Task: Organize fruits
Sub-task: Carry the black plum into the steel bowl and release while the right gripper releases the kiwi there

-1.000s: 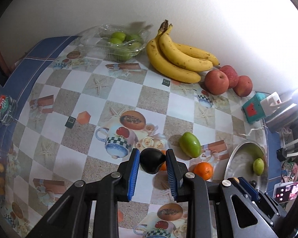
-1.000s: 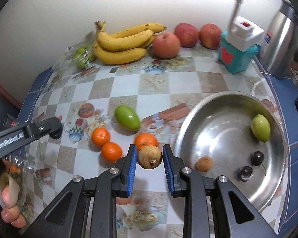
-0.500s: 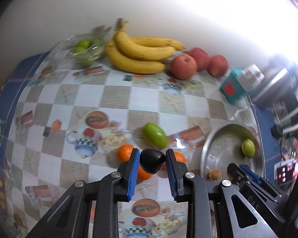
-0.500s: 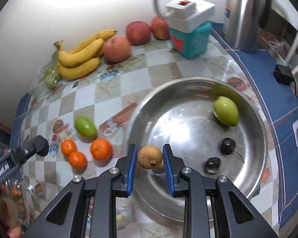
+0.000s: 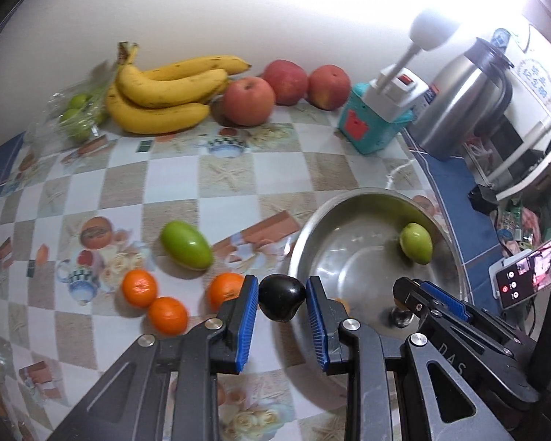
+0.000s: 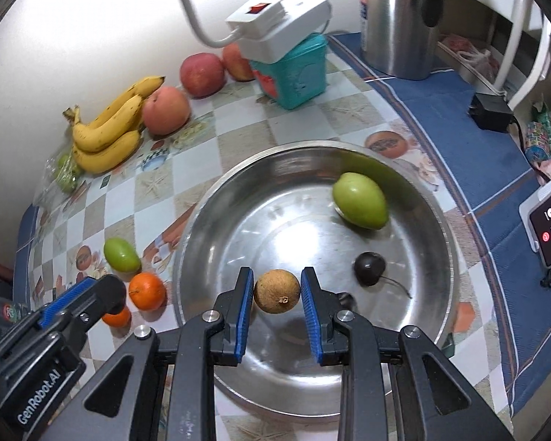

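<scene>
L hand-held gripper (image 5: 282, 299) pinches dark fruit (image 5: 281, 297) | R hand-held gripper (image 6: 277, 291): brown fruit (image 6: 276, 291)

I see my brown round fruit (image 6: 276, 291) clamped over the steel bowl (image 6: 216, 198), which holds a green fruit (image 6: 360, 200) on its far right and a dark cherry (image 6: 369, 263). My black fruit (image 5: 281, 297) is pinched near the bowl's left rim, with three oranges (image 5: 139, 288) and another green fruit (image 5: 186, 245) lying left.
</scene>
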The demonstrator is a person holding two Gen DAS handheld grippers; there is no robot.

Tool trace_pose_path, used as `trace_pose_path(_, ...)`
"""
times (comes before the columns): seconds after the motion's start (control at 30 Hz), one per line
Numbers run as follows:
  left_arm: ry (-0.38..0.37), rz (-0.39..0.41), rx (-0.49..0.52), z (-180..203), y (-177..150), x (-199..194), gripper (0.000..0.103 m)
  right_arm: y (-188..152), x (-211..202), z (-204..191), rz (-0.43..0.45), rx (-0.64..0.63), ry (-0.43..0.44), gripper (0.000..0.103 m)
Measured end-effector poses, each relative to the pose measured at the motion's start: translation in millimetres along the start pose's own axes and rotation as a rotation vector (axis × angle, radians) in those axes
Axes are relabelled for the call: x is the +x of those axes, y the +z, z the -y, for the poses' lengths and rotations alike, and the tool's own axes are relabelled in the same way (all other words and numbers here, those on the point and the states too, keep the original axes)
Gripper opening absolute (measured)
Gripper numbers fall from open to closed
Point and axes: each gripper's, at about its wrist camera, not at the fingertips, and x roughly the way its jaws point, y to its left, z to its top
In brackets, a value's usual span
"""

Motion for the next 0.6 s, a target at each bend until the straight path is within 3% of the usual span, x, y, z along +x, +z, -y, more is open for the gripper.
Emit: trace_pose_path(0.6,-0.063,0.040,0.093,32.4,-2.1,47.2,0.029,5.4,20.7,35.6,-0.001,0.091,-0.003,0.028)
